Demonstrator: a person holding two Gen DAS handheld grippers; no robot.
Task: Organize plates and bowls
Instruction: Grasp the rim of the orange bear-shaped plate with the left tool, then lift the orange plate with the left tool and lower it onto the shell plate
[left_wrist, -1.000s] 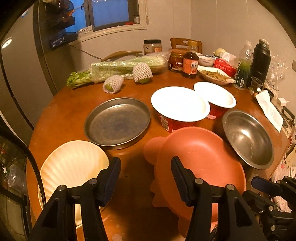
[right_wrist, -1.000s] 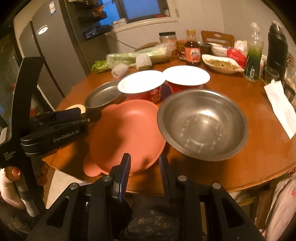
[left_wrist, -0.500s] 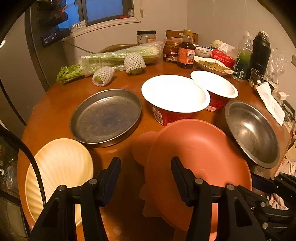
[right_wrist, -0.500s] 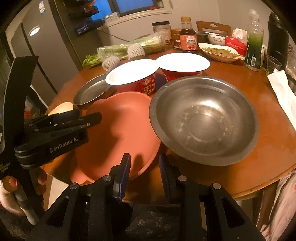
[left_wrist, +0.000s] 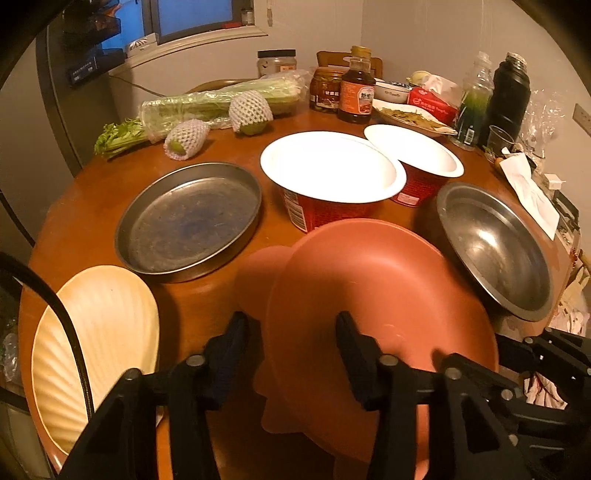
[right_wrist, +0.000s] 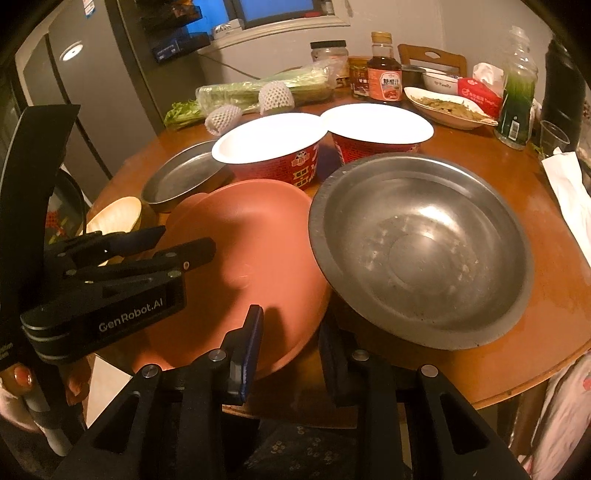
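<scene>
A terracotta plate (left_wrist: 369, 295) (right_wrist: 240, 251) with ear tabs lies at the table's near edge, its right rim tucked under a steel bowl (left_wrist: 495, 243) (right_wrist: 421, 251). My left gripper (left_wrist: 291, 321) (right_wrist: 186, 238) straddles the plate's left rim. Its jaws are closing, with a gap still showing beside the left pad. My right gripper (right_wrist: 290, 321) stands open over the plate's near rim, which shows in the gap. A steel pan (left_wrist: 188, 218), a cream shell plate (left_wrist: 103, 332) and two red paper bowls (left_wrist: 328, 166) (left_wrist: 413, 147) stand around.
At the back of the round table (right_wrist: 554, 332) lie celery (left_wrist: 221, 99), two netted fruits (left_wrist: 251, 110), jars, a sauce bottle (left_wrist: 356, 92), a dish of food (left_wrist: 410, 114), a tissue box and a black flask (left_wrist: 509, 96). A paper napkin (right_wrist: 569, 192) lies right. A fridge (right_wrist: 85, 85) stands left.
Both views have sunk and come closer to the terracotta plate. The left gripper's fingers stand slightly nearer together around the plate's rim. Nothing on the table has moved.
</scene>
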